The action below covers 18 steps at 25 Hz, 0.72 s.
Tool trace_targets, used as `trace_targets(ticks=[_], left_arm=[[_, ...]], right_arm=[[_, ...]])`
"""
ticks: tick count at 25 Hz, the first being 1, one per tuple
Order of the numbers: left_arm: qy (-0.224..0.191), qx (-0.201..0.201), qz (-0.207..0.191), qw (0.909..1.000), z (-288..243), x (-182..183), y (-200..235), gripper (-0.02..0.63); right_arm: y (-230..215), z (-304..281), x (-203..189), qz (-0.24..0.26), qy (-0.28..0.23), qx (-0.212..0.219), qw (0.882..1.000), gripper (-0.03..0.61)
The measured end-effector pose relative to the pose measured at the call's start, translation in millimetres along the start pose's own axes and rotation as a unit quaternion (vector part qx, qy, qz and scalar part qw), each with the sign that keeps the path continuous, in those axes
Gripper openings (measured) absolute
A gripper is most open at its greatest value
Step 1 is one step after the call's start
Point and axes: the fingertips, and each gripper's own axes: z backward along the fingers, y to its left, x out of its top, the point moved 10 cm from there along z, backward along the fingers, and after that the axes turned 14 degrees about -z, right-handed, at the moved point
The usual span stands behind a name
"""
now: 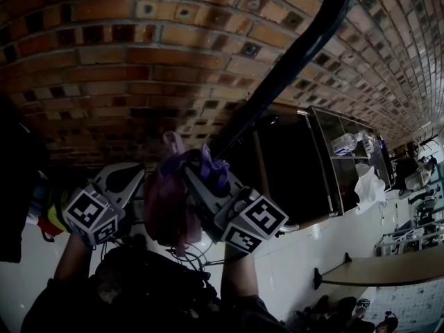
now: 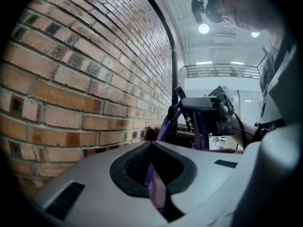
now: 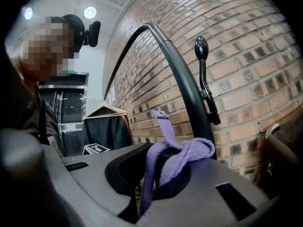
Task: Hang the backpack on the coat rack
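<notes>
In the head view the purple backpack (image 1: 166,212) hangs between my two grippers, close to the brick wall. My left gripper (image 1: 123,177) is shut on a purple strap (image 2: 156,189) of the bag. My right gripper (image 1: 201,173) is shut on a lilac webbing loop (image 3: 182,154), whose loose end sticks up. The black coat rack pole (image 1: 277,82) curves up right behind the right gripper. In the right gripper view the pole (image 3: 184,86) stands just beyond the loop, with a knobbed black hook (image 3: 203,79) on it. The left gripper view shows the right gripper (image 2: 204,104) ahead beside the pole (image 2: 173,60).
A brick wall (image 1: 139,61) fills the background. A dark garment on a wooden hanger (image 3: 105,122) hangs at the left. A glass-fronted cabinet (image 1: 347,158), a white bag (image 1: 368,186) and a table edge (image 1: 388,269) lie to the right.
</notes>
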Motion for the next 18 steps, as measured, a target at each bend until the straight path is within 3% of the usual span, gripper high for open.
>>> trace_targets(ticks=[18], left_arm=[[0.018, 0.032, 0.013, 0.9993, 20.8, -9.7, -41.4, 0.012]], right_arm=[[-17.4, 18.5, -44.3, -0.004, 0.012, -0.022, 1.000, -0.002]])
